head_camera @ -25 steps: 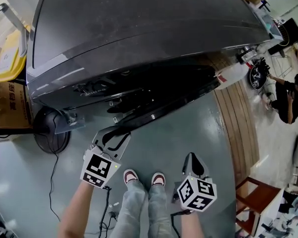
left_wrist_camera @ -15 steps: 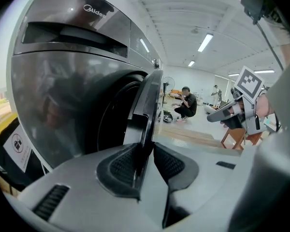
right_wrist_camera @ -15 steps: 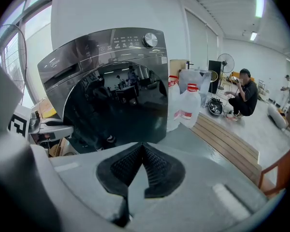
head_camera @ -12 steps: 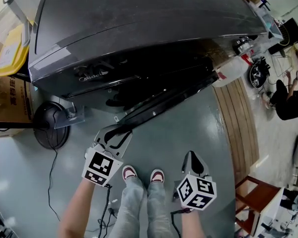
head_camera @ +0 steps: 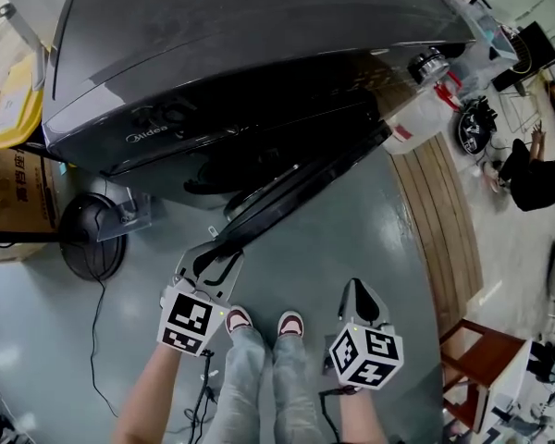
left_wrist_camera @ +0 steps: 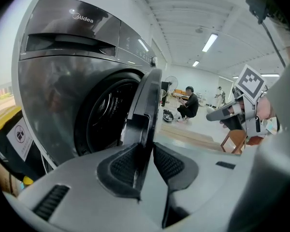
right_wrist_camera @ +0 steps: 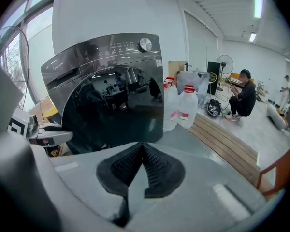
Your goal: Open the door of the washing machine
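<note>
A dark grey washing machine (head_camera: 240,54) fills the top of the head view. Its round door (head_camera: 305,188) stands partly open, swung out towards me. My left gripper (head_camera: 208,248) is shut on the door's free edge; in the left gripper view the pads pinch that door edge (left_wrist_camera: 147,105) from both sides at the left gripper (left_wrist_camera: 146,161), and the drum opening (left_wrist_camera: 106,115) shows behind. My right gripper (head_camera: 359,296) hangs lower right, away from the machine. In the right gripper view the right gripper (right_wrist_camera: 142,163) is shut on nothing, facing the door's glossy front (right_wrist_camera: 121,110).
Large water jugs (right_wrist_camera: 186,108) stand right of the machine beside a wooden pallet (head_camera: 435,211). A fan base (head_camera: 92,239) and a cardboard box (head_camera: 14,192) lie left. A person (head_camera: 536,169) crouches at far right, a wooden chair (head_camera: 476,359) lower right. My shoes (head_camera: 259,322) are below.
The door has swung further out from the machine, with my left gripper still clamped on its edge. The right gripper keeps its pose.
</note>
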Action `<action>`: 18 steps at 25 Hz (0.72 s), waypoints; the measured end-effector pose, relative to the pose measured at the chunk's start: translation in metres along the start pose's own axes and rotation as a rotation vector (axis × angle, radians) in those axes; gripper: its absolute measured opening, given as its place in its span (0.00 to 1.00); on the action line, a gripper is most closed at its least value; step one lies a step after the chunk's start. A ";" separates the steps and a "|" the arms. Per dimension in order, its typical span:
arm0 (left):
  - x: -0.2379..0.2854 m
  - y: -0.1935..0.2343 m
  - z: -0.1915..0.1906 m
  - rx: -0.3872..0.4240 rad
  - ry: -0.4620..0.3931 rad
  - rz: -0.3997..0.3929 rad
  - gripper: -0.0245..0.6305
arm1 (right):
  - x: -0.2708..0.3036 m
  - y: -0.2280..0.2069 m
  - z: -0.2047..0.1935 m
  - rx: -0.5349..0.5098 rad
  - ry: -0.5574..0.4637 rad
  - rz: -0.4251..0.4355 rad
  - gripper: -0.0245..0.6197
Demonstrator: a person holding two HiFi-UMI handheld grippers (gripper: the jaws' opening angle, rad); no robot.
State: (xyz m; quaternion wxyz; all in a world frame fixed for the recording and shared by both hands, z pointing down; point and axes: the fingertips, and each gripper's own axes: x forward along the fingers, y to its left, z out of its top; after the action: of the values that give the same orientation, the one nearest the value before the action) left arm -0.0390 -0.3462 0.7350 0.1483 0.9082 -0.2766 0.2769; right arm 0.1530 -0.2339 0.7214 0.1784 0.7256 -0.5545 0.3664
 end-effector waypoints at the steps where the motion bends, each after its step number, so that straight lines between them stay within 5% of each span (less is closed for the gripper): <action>1: 0.000 -0.003 -0.001 -0.004 0.001 -0.001 0.19 | -0.001 -0.002 -0.001 0.001 0.001 -0.002 0.05; 18: -0.002 -0.027 -0.005 -0.044 -0.002 -0.005 0.18 | -0.013 -0.019 -0.008 0.005 0.008 -0.019 0.05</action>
State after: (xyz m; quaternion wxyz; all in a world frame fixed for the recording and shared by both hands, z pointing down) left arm -0.0264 -0.3215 0.7348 0.1685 0.9056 -0.2805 0.2698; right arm 0.1668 -0.2135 0.7195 0.1825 0.7298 -0.5459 0.3688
